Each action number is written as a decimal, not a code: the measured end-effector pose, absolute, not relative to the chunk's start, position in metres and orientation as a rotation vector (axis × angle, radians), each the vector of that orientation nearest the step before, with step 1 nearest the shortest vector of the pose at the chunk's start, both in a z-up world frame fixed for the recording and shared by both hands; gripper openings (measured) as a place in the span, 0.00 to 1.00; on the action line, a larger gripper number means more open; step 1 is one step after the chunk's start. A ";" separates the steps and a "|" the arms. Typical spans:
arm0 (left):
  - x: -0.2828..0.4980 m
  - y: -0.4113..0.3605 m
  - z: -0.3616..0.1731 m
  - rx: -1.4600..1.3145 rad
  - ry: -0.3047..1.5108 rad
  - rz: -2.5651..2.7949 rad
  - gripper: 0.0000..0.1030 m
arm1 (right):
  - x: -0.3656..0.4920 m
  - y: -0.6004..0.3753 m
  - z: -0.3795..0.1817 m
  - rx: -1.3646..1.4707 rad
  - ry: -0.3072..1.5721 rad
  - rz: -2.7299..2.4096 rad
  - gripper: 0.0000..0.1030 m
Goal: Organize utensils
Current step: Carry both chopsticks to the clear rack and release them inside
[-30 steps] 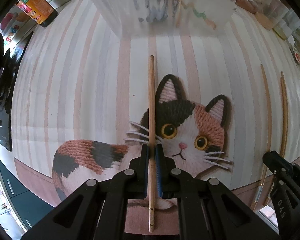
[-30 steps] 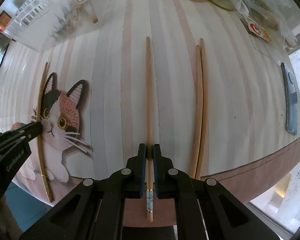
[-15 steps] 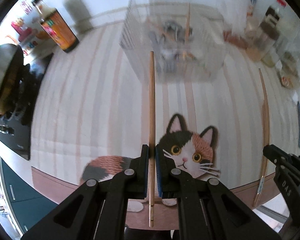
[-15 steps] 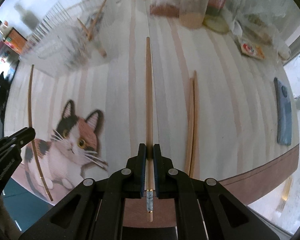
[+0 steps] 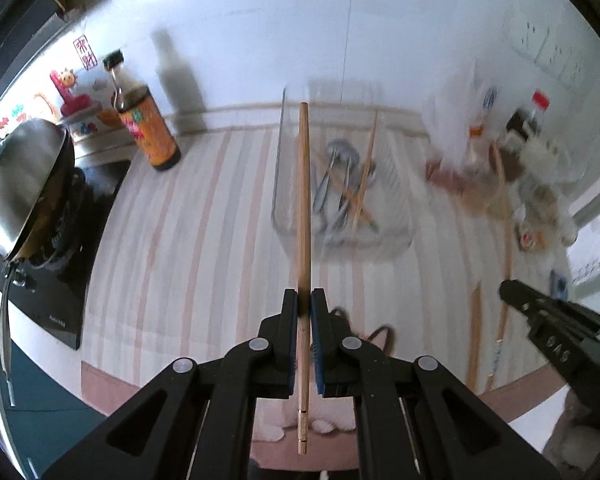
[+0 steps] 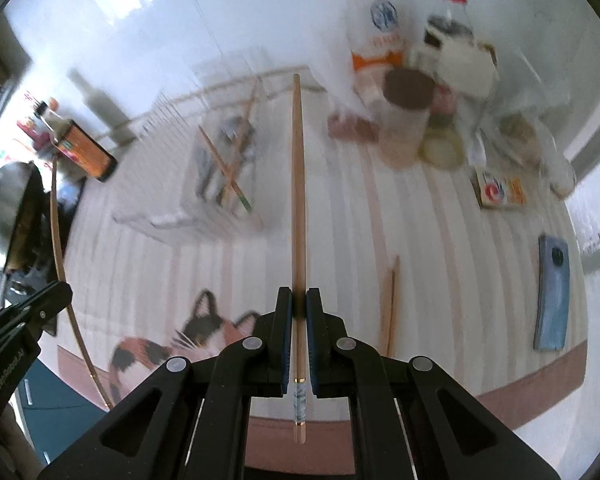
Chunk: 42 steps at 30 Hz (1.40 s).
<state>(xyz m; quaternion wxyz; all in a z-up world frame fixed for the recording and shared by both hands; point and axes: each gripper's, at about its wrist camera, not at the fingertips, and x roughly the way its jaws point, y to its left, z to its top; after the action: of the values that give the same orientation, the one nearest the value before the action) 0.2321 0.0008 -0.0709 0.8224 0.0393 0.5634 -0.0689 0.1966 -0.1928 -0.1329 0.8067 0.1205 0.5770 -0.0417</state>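
My left gripper (image 5: pixel 304 300) is shut on a plain wooden chopstick (image 5: pixel 303 184), held well above the striped mat and pointing toward a clear utensil basket (image 5: pixel 380 240). The basket holds spoons and a few chopsticks. My right gripper (image 6: pixel 299 300) is shut on a second chopstick (image 6: pixel 298 180) with a blue-and-white patterned end, also lifted and aimed past the basket (image 6: pixel 152 216). Each gripper shows at the edge of the other's view: the right gripper (image 5: pixel 540 320), the left gripper (image 6: pixel 28 316). A pair of chopsticks (image 6: pixel 390 308) lies on the mat to the right.
A sauce bottle (image 5: pixel 150 136) stands at the back left beside a steel wok (image 5: pixel 20 176) on a black stove (image 5: pixel 60 272). Jars and packets (image 6: pixel 408 120) crowd the back right. A blue phone (image 6: pixel 552 296) lies at the right. The cat picture (image 6: pixel 204 332) is near the front edge.
Both grippers have risen from the mat with their chopsticks and tilted up. The basket and back wall have come into view and the cat picture has sunk toward the bottom.
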 end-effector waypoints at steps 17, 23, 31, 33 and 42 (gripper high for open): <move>0.386 -0.017 -0.073 -0.058 1.296 -0.221 0.04 | 0.332 -0.172 -0.121 0.334 1.202 0.048 0.07; 0.427 -0.020 -0.118 -0.061 1.424 -0.248 0.04 | 0.381 -0.170 -0.150 0.387 1.260 0.045 0.07; 0.443 -0.013 -0.133 -0.052 1.480 -0.213 0.08 | 0.410 -0.162 -0.182 0.378 1.346 0.071 0.08; 0.441 -0.010 -0.126 -0.040 1.448 -0.197 0.18 | 0.410 -0.162 -0.187 0.376 1.365 0.071 0.11; 0.390 0.016 -0.093 0.066 1.200 -0.012 0.94 | 0.361 -0.194 -0.154 0.346 1.278 -0.014 0.36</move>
<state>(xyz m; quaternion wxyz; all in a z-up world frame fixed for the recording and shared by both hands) 0.3904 0.0159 -0.0929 0.8247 0.0313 0.5646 -0.0055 0.3614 -0.1939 -0.1539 0.7889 0.1605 0.5932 -0.0067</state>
